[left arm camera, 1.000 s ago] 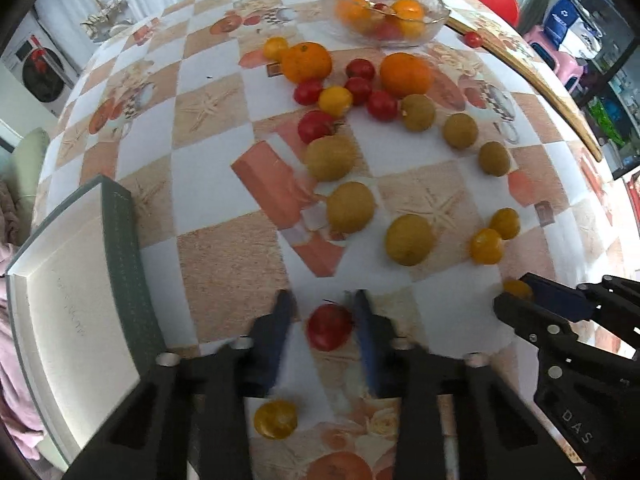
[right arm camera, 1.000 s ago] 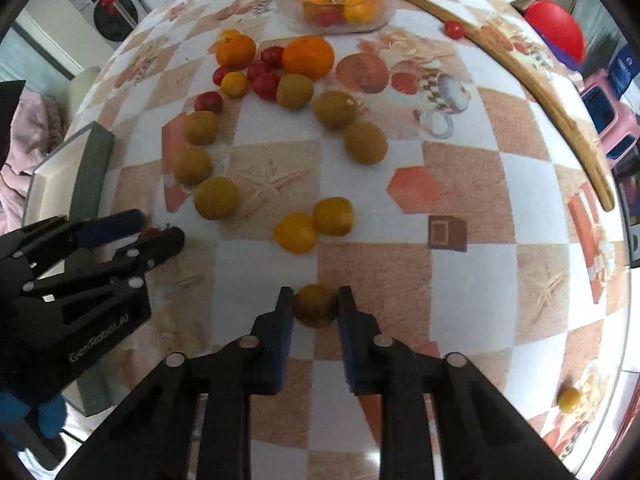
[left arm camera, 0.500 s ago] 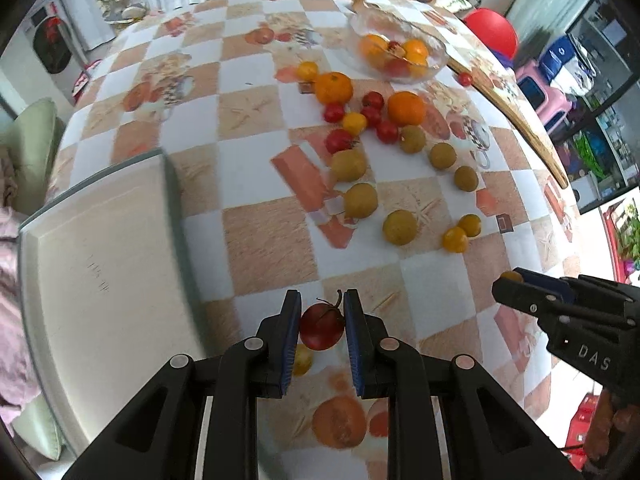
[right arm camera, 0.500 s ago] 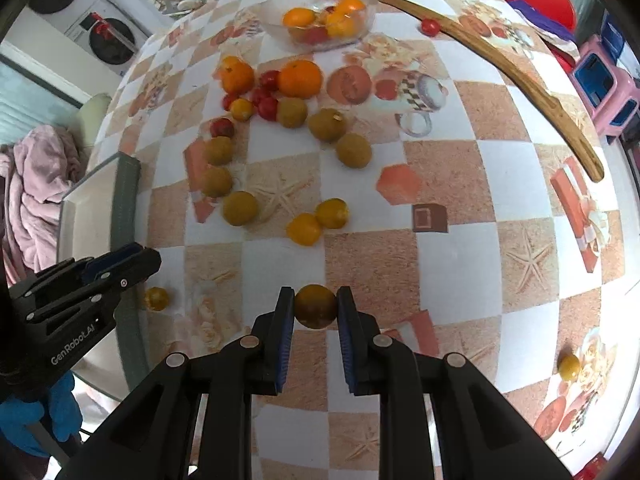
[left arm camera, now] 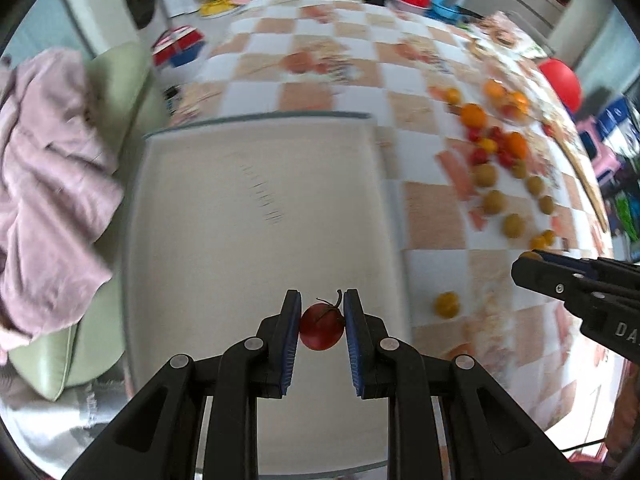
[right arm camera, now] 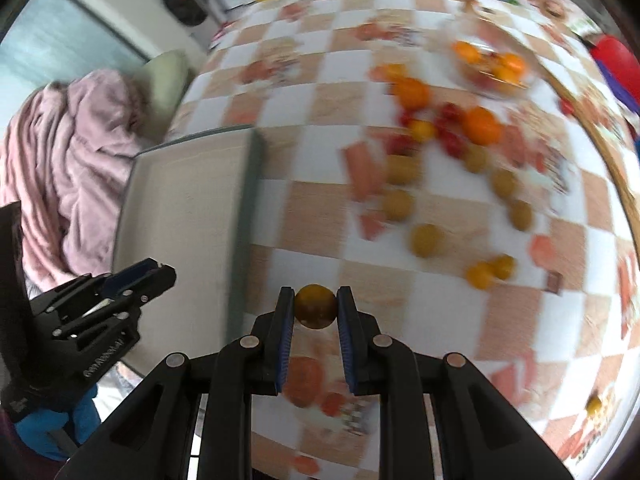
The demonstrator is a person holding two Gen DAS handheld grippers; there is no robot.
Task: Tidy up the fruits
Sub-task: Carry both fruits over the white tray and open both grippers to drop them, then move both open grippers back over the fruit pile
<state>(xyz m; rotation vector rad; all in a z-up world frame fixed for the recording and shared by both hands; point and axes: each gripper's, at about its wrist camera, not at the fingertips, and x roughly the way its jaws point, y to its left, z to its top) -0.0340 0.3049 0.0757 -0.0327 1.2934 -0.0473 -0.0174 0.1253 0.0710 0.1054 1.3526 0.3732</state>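
My left gripper [left arm camera: 322,322] is shut on a red tomato [left arm camera: 322,327] with a green stem and holds it above the near part of a large white tray [left arm camera: 248,216]. My right gripper [right arm camera: 315,307] is shut on a dull yellow-brown fruit [right arm camera: 315,306] and holds it above the tablecloth, just right of the tray [right arm camera: 188,200]. The left gripper shows in the right wrist view [right arm camera: 132,280], over the tray. The right gripper shows in the left wrist view [left arm camera: 532,262], right of the tray. Several oranges, red tomatoes and yellow-green fruits [right arm camera: 424,240] lie scattered across the table.
A glass bowl [right arm camera: 492,68] with oranges stands at the far right of the checkered tablecloth [left arm camera: 344,92]. A small yellow fruit [left arm camera: 447,304] lies just right of the tray. A pink blanket [left arm camera: 44,168] on a green chair [left arm camera: 120,84] lies left of the table.
Both grippers have lifted their fruits and swung left. The left one now hangs over the white tray; the right one has come up beside the tray's right edge.
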